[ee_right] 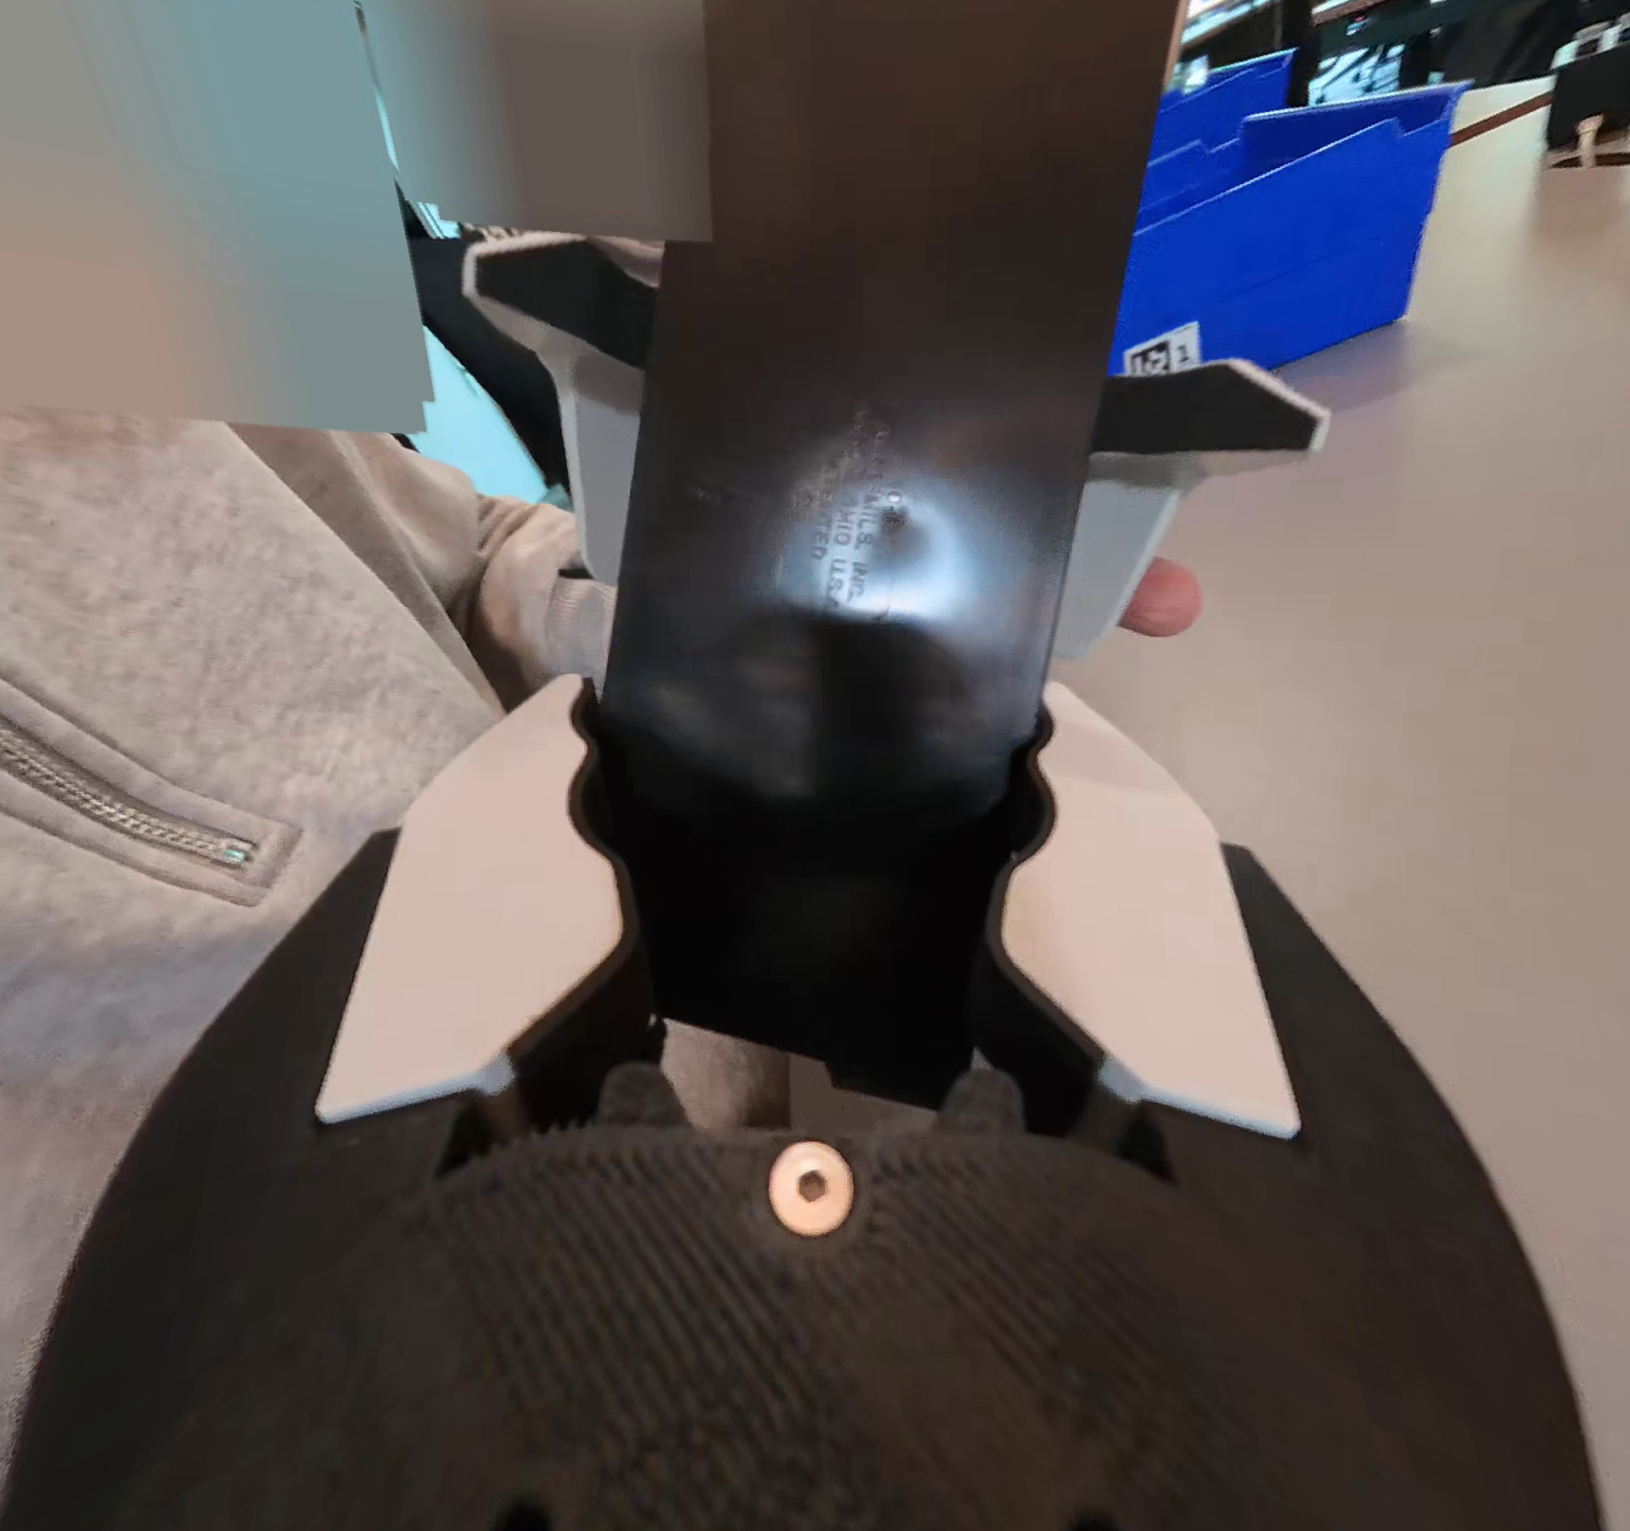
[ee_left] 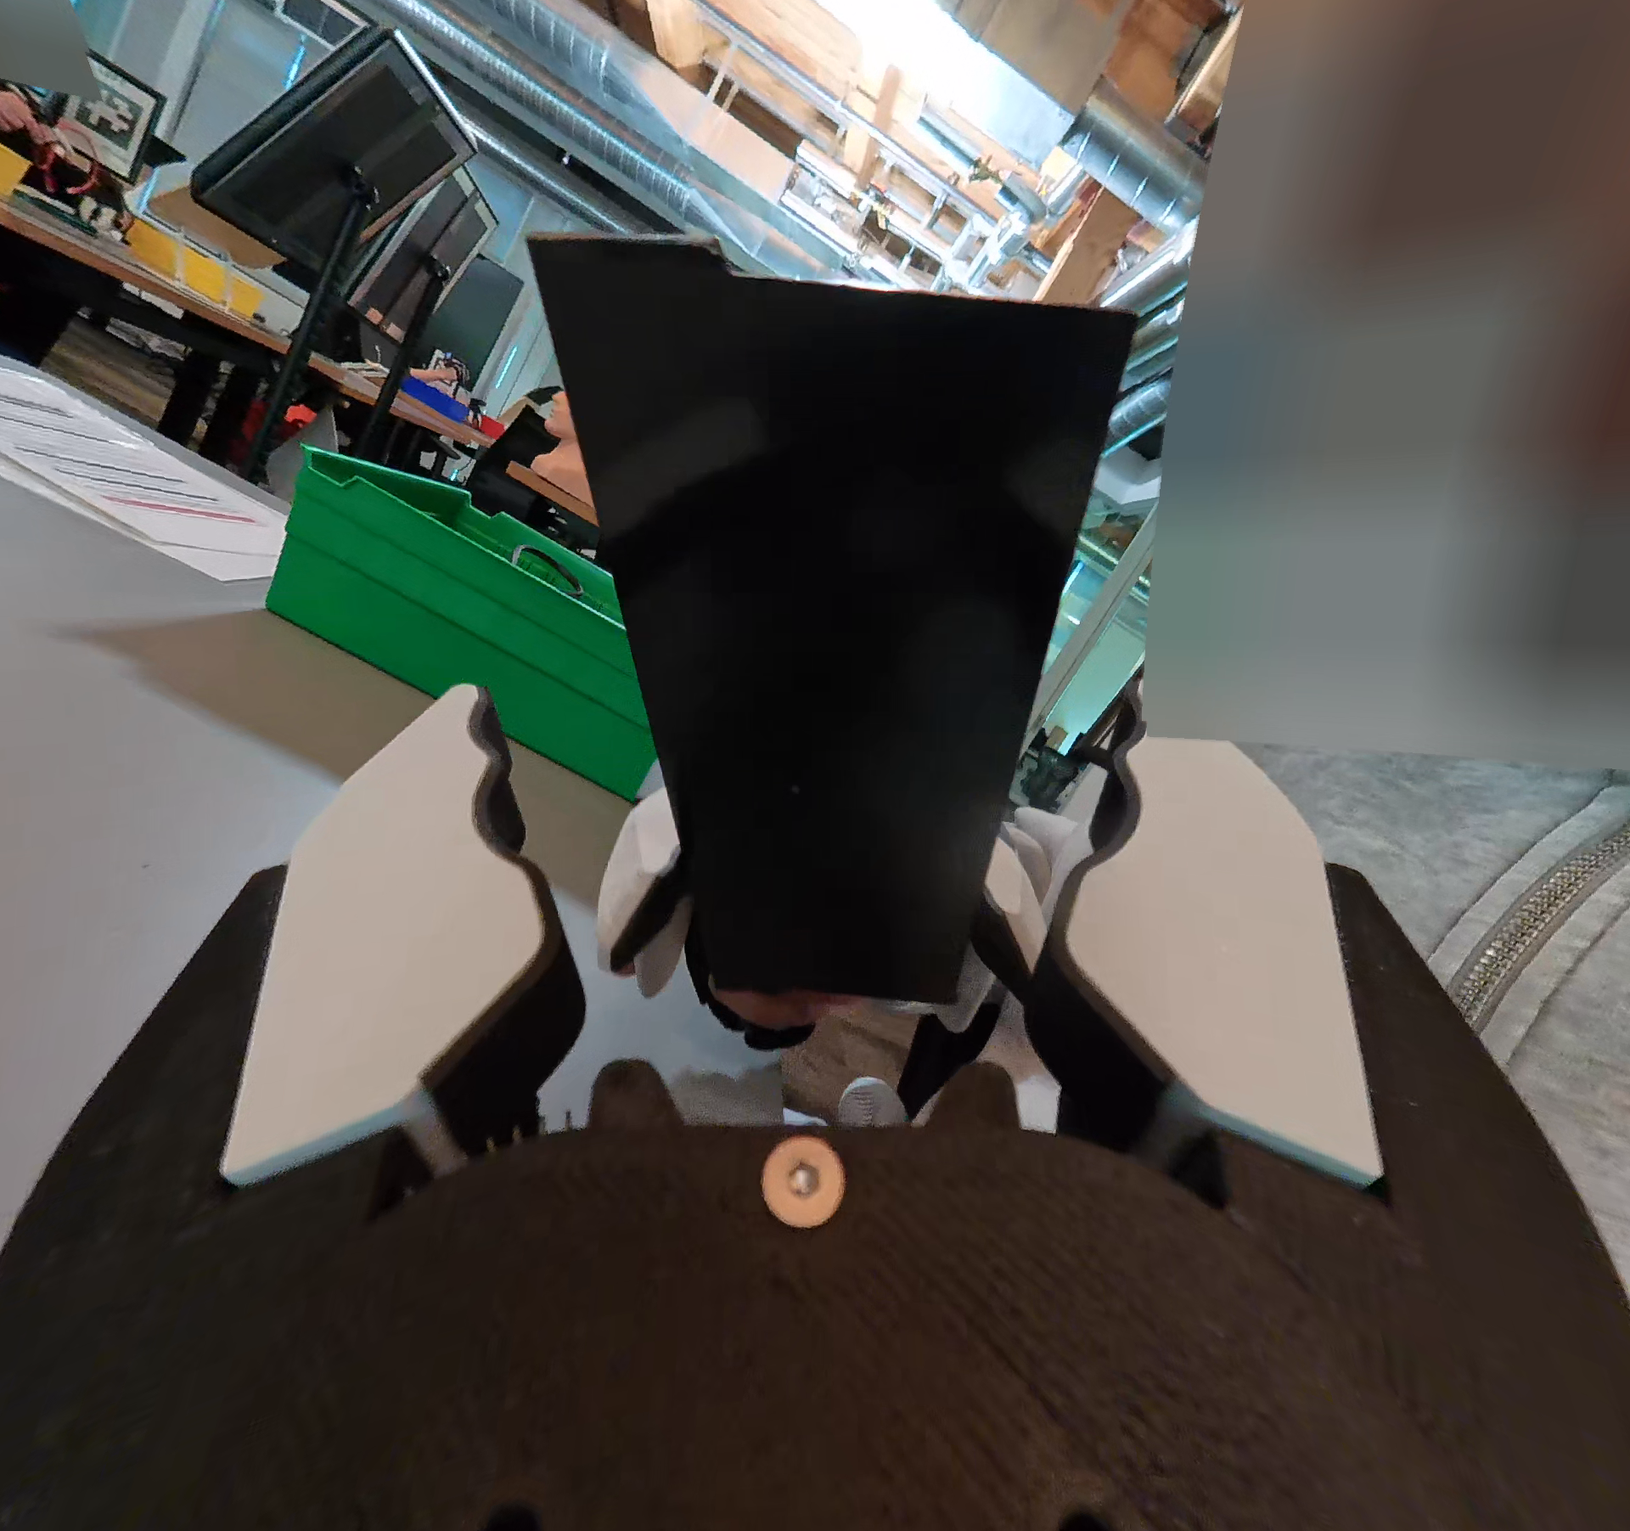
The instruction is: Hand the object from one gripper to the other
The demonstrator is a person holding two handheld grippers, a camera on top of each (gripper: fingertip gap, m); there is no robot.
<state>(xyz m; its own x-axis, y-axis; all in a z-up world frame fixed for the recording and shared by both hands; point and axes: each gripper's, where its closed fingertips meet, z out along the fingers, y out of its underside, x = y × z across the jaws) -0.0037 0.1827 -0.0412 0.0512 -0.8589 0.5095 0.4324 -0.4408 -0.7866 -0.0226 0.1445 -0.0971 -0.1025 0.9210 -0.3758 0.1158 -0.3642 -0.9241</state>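
Note:
A flat black plastic panel (ee_left: pixel 838 606) stands upright between both grippers. My right gripper (ee_right: pixel 811 703) is shut on the lower end of the panel (ee_right: pixel 847 430), with its pads pressing the two side edges. My left gripper (ee_left: pixel 803 695) is open, its fingers spread wide on either side of the panel and clear of it. In the right wrist view the left gripper's fingers (ee_right: pixel 1208 412) stick out on both sides behind the panel. In the left wrist view the right gripper's fingers (ee_left: pixel 635 889) show at the panel's lower end.
A green bin (ee_left: pixel 441 571) sits on the grey table (ee_left: pixel 132 739) to the left. A blue bin (ee_right: pixel 1279 209) sits on the table at the right. Papers (ee_left: pixel 115 465) lie far left. The person's grey zipped sweater (ee_right: pixel 220 606) is close by. My hands' fingertips stand some 6 cm from each other.

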